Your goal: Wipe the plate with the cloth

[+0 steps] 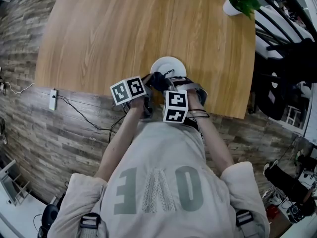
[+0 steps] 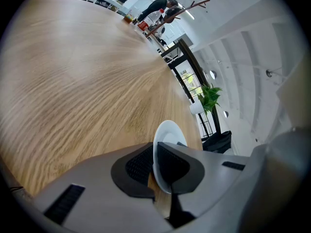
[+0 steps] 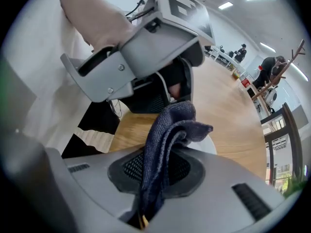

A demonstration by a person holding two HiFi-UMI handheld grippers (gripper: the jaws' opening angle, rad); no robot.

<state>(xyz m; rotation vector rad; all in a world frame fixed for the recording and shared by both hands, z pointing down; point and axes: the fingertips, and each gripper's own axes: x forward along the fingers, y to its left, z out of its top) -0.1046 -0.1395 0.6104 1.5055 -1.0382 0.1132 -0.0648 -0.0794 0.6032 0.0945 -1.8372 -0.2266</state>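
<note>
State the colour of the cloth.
The cloth is dark blue, clearest in the right gripper view.

A light wooden counter (image 1: 124,38) with rounded corners is seen standing on a plank floor (image 1: 29,133). A plant (image 1: 234,4) in a white pot is set at its far right corner. A white plate (image 1: 168,64) is placed near the near edge, well apart from the plant; its rim is clamped by the left gripper (image 2: 154,154), and whether it rests on the wood cannot be told. Small things (image 2: 130,17), too distant to make out, are set at the far end
</note>
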